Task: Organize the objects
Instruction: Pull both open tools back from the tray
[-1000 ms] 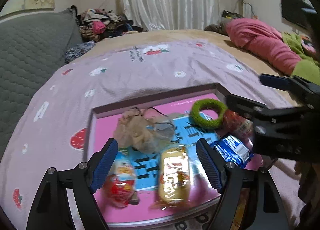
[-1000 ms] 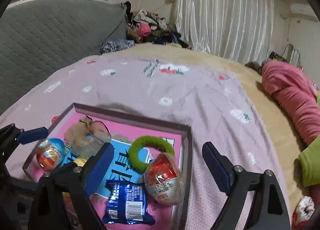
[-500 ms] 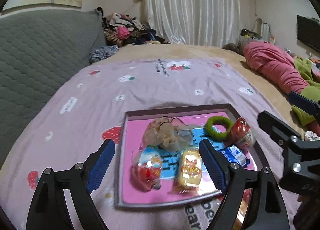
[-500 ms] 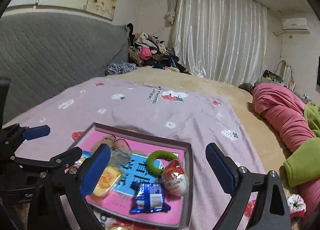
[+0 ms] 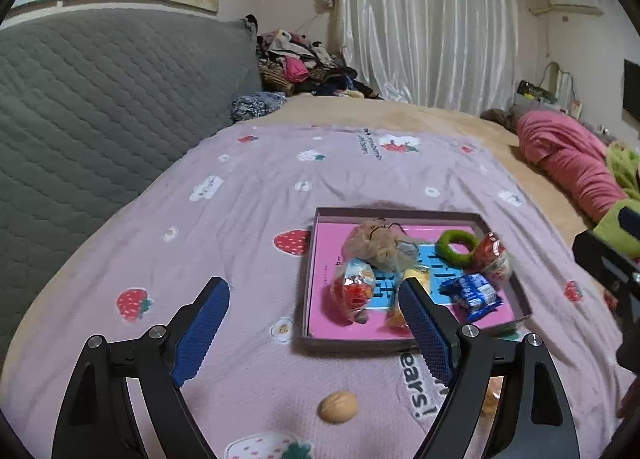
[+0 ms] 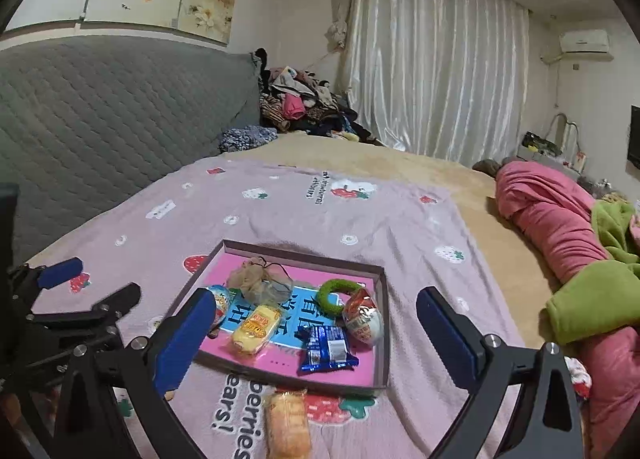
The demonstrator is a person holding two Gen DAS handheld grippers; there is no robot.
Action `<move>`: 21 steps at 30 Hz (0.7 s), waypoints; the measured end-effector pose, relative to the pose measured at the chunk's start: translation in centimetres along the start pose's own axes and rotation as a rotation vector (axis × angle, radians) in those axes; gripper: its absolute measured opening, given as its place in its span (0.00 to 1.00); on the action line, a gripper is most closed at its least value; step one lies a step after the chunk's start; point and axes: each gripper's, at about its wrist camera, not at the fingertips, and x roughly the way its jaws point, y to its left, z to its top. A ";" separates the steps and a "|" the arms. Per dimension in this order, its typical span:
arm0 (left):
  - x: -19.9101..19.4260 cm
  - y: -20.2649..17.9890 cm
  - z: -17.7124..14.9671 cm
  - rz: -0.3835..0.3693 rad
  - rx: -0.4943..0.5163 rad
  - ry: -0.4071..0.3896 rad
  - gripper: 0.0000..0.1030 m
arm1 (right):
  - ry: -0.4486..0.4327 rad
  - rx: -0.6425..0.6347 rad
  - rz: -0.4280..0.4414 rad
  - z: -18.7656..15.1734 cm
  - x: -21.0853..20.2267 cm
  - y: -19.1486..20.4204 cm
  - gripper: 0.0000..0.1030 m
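A shallow box (image 5: pixel 314 259) with a pink floor lies on the lilac strawberry sheet. Inside it are a beige mesh pouch (image 5: pixel 376 245), a green ring (image 5: pixel 456 249), a red wrapped egg (image 5: pixel 492 259), a blue snack packet (image 5: pixel 474 293), a yellow cake (image 6: pixel 256 325) and a second wrapped egg (image 5: pixel 354 291). On the sheet in front of the box lie a walnut (image 5: pixel 338 412) and an orange wrapped snack (image 6: pixel 288 425). My left gripper (image 5: pixel 312 287) is open and empty, above and short of the box. My right gripper (image 6: pixel 316 297) hovers nearby, its jaws opening wide with nothing gripped.
A grey quilted headboard (image 5: pixel 100 99) rises on the left. Piled clothes (image 5: pixel 300 63) sit at the bed's far corner before white curtains. Pink bedding (image 6: pixel 552 211) and a green cloth (image 6: pixel 592 299) lie on the right. The sheet (image 5: pixel 240 219) left of and beyond the box is flat.
Both grippers drew back and up from the box, which now looks smaller and farther. The walnut and orange snack came into view. The right jaws spread wider.
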 end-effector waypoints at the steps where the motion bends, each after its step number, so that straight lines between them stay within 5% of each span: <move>1: -0.8 0.4 0.2 -0.005 -0.009 -0.005 0.85 | -0.006 0.007 0.005 0.2 -0.7 0.1 0.99; 21: -11.1 4.0 2.6 -0.006 -0.034 -0.060 0.85 | -0.066 -0.017 0.001 4.5 -9.9 1.4 0.99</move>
